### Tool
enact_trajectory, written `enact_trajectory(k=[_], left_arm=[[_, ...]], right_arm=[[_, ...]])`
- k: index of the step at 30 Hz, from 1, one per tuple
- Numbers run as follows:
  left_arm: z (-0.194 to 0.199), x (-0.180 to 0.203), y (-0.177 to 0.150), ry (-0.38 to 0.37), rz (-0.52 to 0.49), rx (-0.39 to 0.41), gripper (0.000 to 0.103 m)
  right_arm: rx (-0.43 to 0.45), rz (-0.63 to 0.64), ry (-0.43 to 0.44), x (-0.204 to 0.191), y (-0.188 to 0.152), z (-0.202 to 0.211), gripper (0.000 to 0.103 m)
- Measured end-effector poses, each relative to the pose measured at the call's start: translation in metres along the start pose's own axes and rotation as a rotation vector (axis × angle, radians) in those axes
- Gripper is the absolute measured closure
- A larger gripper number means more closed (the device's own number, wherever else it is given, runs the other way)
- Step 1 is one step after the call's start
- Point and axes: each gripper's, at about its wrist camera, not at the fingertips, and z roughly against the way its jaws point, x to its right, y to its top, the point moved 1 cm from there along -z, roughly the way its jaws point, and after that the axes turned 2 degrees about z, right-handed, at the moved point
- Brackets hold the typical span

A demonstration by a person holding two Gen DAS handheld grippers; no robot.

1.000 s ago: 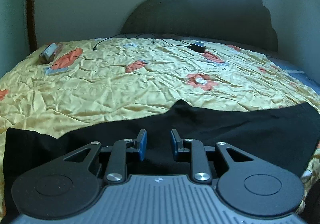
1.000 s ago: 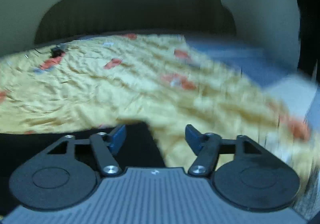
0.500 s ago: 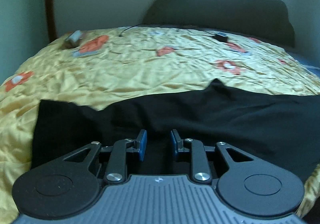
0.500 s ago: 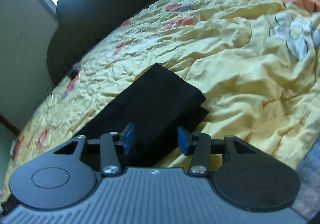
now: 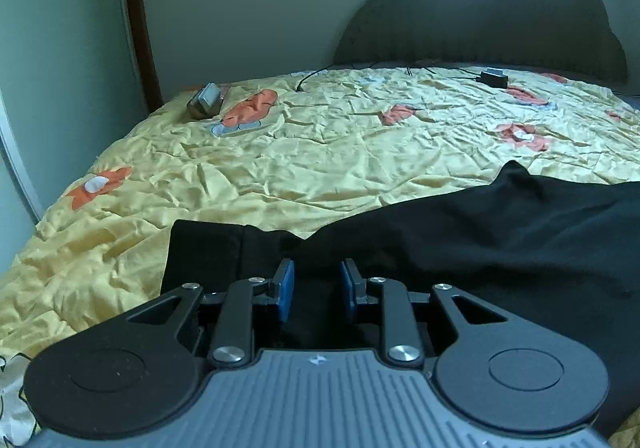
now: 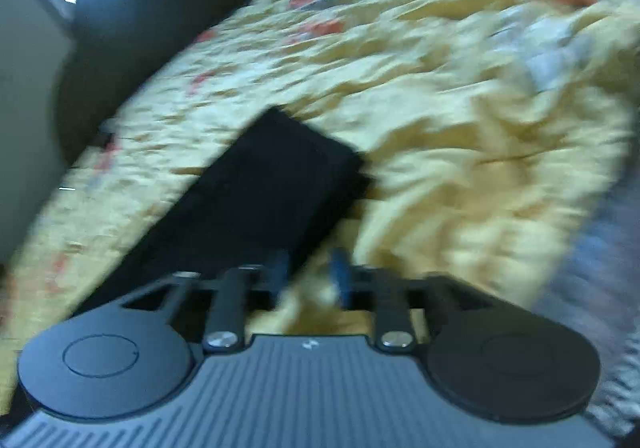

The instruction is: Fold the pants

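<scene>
The black pants point(image 5: 460, 244) lie spread across a crumpled yellow bedspread point(image 5: 320, 152) printed with orange flowers. In the left wrist view the left gripper point(image 5: 316, 288) sits low over the dark cloth, its 2 blue pads point(image 5: 286, 290) parted with a gap between them; black fabric fills that gap and runs ahead of and to both sides of the jaws, but nothing is pinched. A squared end of the garment with a seam lies just left of and ahead of the left jaw, and a small peak of cloth rises far ahead to the right.

The right wrist view is blurred. The right gripper point(image 6: 310, 278) has its jaws apart, holding nothing. A squared black end of the pants point(image 6: 272, 184) stretches ahead of the left jaw, its near edge beside that finger, while yellow bedspread point(image 6: 480, 168) shows between and ahead of the right jaw.

Beyond the left jaws, a charger block point(image 5: 494, 78) with a cable and a small gray object point(image 5: 206, 102) rest near the dark headboard point(image 5: 500, 20).
</scene>
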Motion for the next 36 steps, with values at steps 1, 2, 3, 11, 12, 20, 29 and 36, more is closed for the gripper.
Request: enact_trajectory(k=[1,2,3,11,12,20,29,36], left_arm=[[0.002,0.001,0.0,0.002,-0.004,0.009,0.078],[0.003,0.002,-0.001,0.0,-0.015,0.012,0.078],[0.002,0.002,-0.002,0.003,-0.029,0.008,0.078],[0.006,-0.003,0.002,-0.031,0.01,0.022,0.078],[0.009,0.004,0.005,-0.024,-0.018,0.043,0.078],[-0.001,0.063,0.038,-0.228,-0.107,0.075,0.078],[-0.046,0.134,0.052,-0.356,-0.248,0.04,0.078],[-0.085,0.132,0.056,-0.261,-0.2,-0.053,0.069]], right_arm=[[0.063,0.085,-0.047,-0.012,0.0,0.006,0.07],[0.119,0.144,-0.077,-0.022,0.0,0.01,0.07],[0.175,0.201,-0.072,-0.032,0.002,0.013,0.07],[0.076,0.45,-0.123,-0.075,-0.019,-0.028,0.058],[0.101,0.446,-0.116,-0.08,-0.019,-0.021,0.057],[0.013,0.708,0.368,-0.236,-0.048,-0.007,0.057],[-0.053,0.978,0.496,-0.36,-0.11,-0.026,0.056],[-0.08,0.863,0.465,-0.365,-0.111,-0.042,0.052]])
